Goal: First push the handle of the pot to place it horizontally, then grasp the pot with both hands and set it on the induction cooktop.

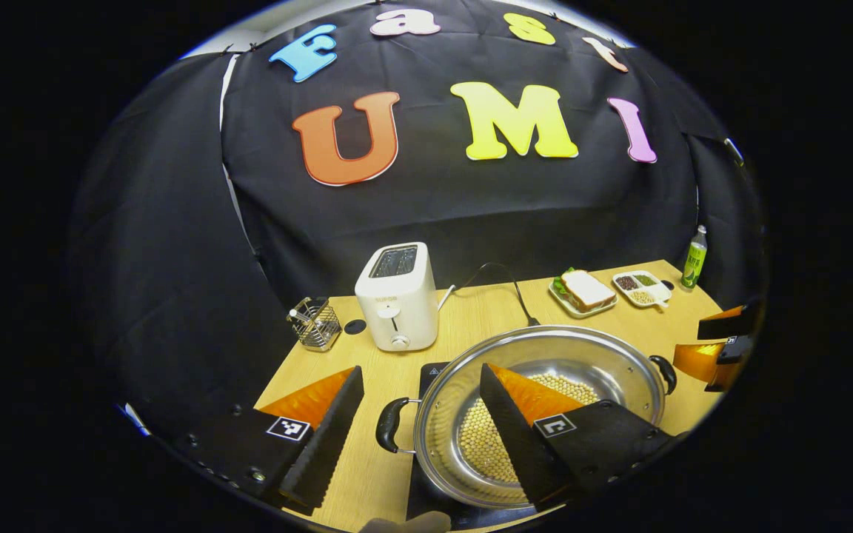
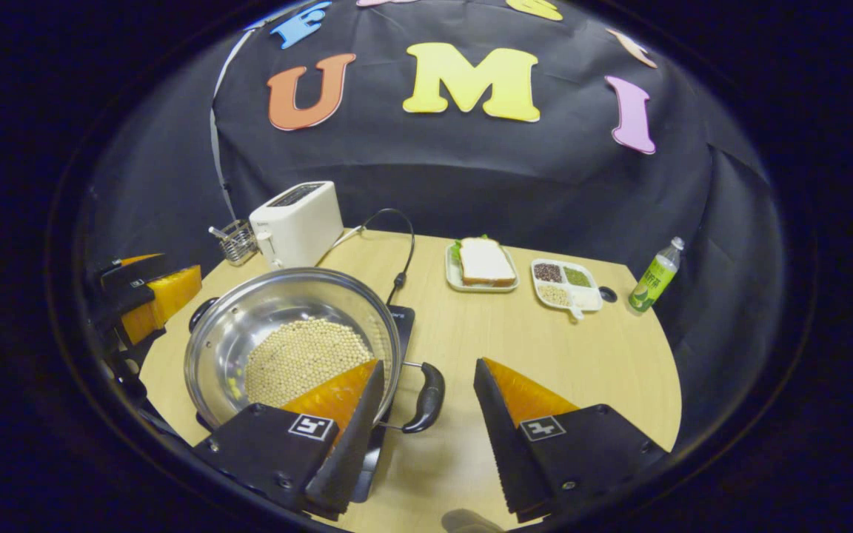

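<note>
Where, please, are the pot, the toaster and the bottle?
pot [image 2: 249, 326]: right gripper view, bare inner wall.
toaster [image 1: 397, 307]: left gripper view, front face.
bottle [image 2: 652, 285]: right gripper view, label on body.

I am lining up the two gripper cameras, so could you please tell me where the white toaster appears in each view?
Left gripper view: the toaster stands left of centre, behind the pot, with the wire basket to its left.
Right gripper view: the toaster sits upper left, behind the pot, again with the wire basket on its left.
Shared landmark: the sandwich plate, to the toaster's right in both.
</note>
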A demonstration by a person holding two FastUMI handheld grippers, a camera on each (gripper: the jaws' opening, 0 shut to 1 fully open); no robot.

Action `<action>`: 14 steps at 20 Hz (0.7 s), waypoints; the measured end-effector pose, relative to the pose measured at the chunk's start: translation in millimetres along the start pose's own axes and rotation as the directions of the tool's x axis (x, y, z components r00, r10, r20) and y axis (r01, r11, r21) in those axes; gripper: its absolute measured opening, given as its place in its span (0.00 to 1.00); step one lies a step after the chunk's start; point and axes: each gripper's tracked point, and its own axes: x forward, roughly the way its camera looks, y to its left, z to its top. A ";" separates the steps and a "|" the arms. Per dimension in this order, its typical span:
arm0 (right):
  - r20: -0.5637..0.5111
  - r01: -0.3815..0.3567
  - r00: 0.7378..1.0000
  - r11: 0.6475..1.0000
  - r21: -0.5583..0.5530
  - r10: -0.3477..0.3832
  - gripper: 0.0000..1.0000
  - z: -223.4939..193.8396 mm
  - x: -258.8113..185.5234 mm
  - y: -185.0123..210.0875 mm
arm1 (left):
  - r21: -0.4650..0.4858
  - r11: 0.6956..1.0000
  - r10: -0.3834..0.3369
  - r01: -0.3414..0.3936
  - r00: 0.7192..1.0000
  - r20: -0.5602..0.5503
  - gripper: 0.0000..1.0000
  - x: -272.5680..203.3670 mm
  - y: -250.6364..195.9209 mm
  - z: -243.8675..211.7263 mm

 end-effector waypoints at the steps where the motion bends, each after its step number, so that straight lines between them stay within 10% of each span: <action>1: 0.017 -0.002 1.000 1.000 0.000 0.002 0.77 4.2 -8.8 -3.6 | -0.013 1.000 -0.004 0.004 1.000 0.010 0.94 -7.3 -5.3 4.8; 14: 0.270 0.046 0.962 0.999 -0.011 -0.041 0.88 57.8 -152.1 -98.7 | -0.019 0.998 -0.049 0.054 0.977 0.209 0.94 -130.6 -97.3 100.1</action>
